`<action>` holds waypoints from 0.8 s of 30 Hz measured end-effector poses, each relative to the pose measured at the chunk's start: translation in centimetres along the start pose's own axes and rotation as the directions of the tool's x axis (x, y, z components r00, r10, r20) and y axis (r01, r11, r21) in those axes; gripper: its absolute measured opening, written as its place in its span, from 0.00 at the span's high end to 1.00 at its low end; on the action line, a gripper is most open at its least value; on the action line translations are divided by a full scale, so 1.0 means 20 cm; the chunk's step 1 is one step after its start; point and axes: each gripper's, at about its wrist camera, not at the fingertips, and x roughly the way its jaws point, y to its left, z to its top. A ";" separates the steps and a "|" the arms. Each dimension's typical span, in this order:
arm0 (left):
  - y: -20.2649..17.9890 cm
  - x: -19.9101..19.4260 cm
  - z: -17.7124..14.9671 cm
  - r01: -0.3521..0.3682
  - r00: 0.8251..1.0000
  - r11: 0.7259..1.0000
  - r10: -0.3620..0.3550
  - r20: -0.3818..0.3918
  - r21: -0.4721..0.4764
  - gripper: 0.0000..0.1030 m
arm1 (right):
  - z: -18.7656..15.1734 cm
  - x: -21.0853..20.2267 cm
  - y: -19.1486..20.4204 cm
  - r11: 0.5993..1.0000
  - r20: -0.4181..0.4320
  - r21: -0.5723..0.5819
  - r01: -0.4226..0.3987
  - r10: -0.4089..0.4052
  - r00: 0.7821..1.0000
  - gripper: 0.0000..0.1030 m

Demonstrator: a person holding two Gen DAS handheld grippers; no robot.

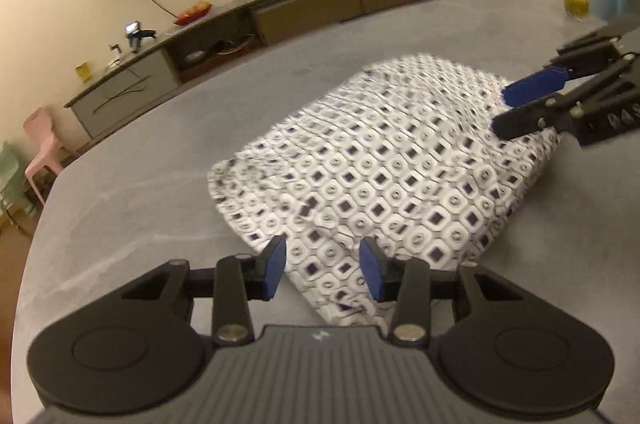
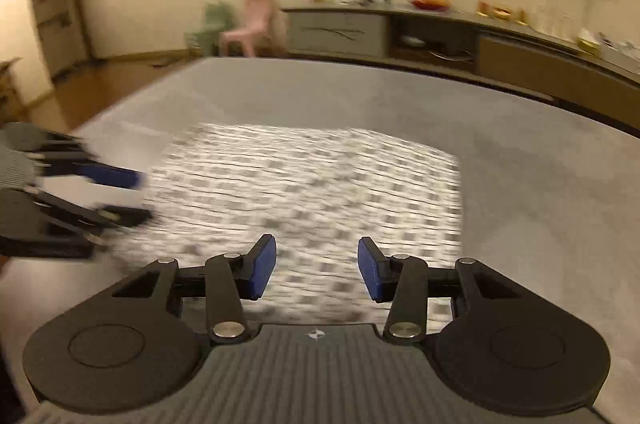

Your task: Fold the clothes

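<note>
A folded garment (image 1: 384,176), white with small dark squares, lies flat on the grey table (image 1: 140,192). In the left wrist view my left gripper (image 1: 322,268) hovers over the garment's near corner, its blue pads (image 1: 274,270) apart and gripping nothing. My right gripper (image 1: 502,112) reaches in from the right at the garment's far right edge, fingers apart. In the right wrist view the garment (image 2: 320,184) is blurred. My right gripper (image 2: 316,270) stands open over its near edge, and the left gripper (image 2: 144,196) comes in from the left, also apart.
The table's far edge (image 2: 400,68) curves in front of a long low cabinet (image 1: 304,12) along the wall, with small items on top. A pink chair (image 1: 38,152) and a green one stand on the floor to the left. Bare grey tabletop surrounds the garment.
</note>
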 end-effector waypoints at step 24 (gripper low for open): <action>0.15 0.34 0.28 0.055 0.998 0.981 -0.047 0.048 -0.184 0.53 | 0.11 0.37 -0.23 0.984 -0.073 -0.051 0.170 -0.173 0.982 0.53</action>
